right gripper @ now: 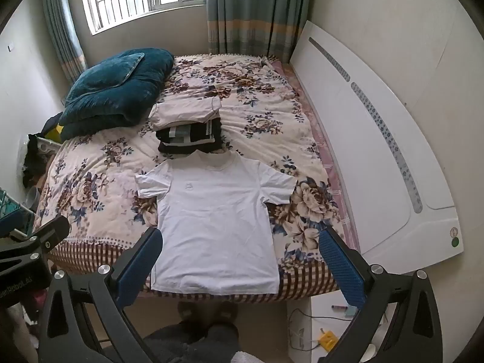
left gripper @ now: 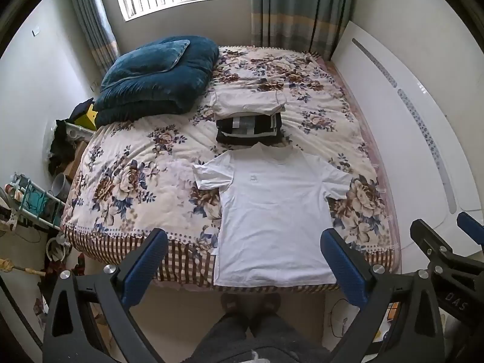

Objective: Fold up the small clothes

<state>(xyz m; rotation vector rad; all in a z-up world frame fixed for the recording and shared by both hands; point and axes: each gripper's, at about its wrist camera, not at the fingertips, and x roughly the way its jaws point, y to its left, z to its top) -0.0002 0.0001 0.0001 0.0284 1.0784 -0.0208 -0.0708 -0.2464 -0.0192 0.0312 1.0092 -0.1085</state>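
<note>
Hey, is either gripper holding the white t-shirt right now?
No: the white t-shirt lies flat and spread on the bed, while the left gripper and right gripper hang open above it.

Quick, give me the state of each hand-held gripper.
Left hand-held gripper: open, holding nothing, above the shirt.
Right hand-held gripper: open, holding nothing.
</note>
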